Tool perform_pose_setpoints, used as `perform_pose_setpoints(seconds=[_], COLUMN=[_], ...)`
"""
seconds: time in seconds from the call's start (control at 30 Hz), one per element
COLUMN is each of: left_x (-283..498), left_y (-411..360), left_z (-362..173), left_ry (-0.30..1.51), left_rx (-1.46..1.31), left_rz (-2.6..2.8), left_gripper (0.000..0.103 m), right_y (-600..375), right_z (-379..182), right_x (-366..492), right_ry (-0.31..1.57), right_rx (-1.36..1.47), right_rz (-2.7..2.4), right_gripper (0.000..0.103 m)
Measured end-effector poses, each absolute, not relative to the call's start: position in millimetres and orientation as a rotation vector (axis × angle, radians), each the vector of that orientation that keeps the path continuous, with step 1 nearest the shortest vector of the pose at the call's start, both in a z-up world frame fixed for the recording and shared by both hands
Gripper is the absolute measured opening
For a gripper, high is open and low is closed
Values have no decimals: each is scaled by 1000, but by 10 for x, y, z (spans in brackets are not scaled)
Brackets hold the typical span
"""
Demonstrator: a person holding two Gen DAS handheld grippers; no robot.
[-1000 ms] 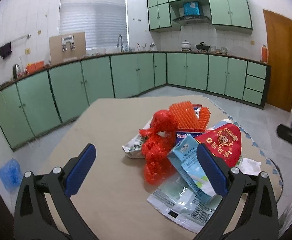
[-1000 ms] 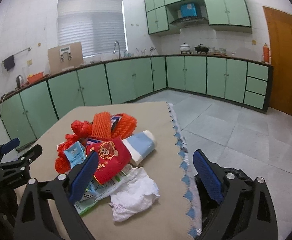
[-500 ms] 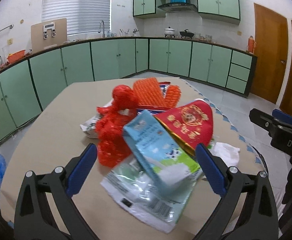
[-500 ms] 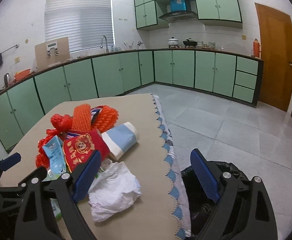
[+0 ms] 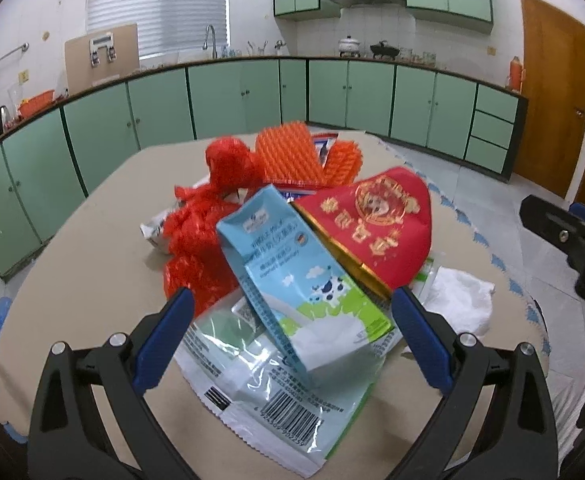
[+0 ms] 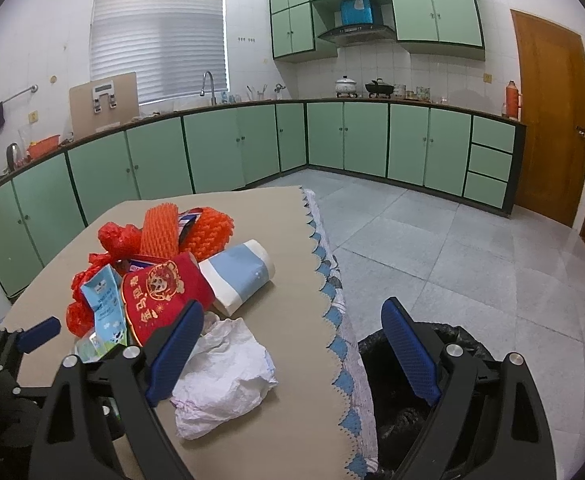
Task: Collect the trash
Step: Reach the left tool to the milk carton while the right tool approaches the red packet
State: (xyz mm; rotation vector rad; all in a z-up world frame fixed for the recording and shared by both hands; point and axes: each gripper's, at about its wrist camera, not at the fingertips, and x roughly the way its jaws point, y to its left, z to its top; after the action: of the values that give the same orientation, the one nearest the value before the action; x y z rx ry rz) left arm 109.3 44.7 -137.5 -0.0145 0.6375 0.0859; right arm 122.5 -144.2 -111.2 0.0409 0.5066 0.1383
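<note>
On the beige-clothed table (image 5: 104, 216), the trash lies in one loose heap: a light-blue milk carton (image 5: 292, 280) leans across a clear green-and-white plastic wrapper (image 5: 268, 396), with a red gold-printed pouch (image 5: 376, 224) at its 2 o'clock and a crinkled red plastic bag (image 5: 204, 236) at its 10 o'clock. The left gripper (image 5: 292, 336) hangs with jaws wide, straddling the carton's lower end without touching it. The right gripper (image 6: 292, 344) is also spread wide and holds nothing; a crumpled white tissue (image 6: 220, 376) sits at its 7 o'clock and a black-lined bin (image 6: 392, 384) beside the table edge at its 4 o'clock.

The likely trouble is the overlap. Closing on the carton may also pinch the slick wrapper beneath, dragging it and spilling neighbouring pieces off the edge. The carton, probably empty, may crush or twist between the pads and slip free during the carry to the bin.
</note>
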Motion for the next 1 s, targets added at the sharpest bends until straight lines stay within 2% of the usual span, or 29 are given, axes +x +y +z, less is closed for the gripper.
perform_pose_setpoints(seconds=[0.1,0.23,0.37,0.83,0.9,0.97,1.0], left_x=[1103,1068,1031,1144,1173,1194,1188], left_y=[481,596,772,684,688,696,710], left_z=[-1403,-1360,-1316,-1391,-1442,-1483,-1489], left_ry=[649,646,660,691,704,725,727], left_rx=[-33,-62,-92,-66,-71,-83,-89], left_rz=[91,108,145,141,151,139,139], left_gripper=[95,85,79,85,80,65,64], right_y=[-1423,-1402,-1374,-1300,-1312,-1323,-1325], right_z=[-1132,-1153,-1160,-1172,-1174,-1183,-1190], right_x=[1229,1240,1239,1221,1228,1236,1243], right_ry=[513,521,526,521,521,524,527], right_rx=[36,35,32,9,8,9,11], right_rz=[141,145,152,159,154,152,153], right_gripper=[89,89,89,89,89,89,89])
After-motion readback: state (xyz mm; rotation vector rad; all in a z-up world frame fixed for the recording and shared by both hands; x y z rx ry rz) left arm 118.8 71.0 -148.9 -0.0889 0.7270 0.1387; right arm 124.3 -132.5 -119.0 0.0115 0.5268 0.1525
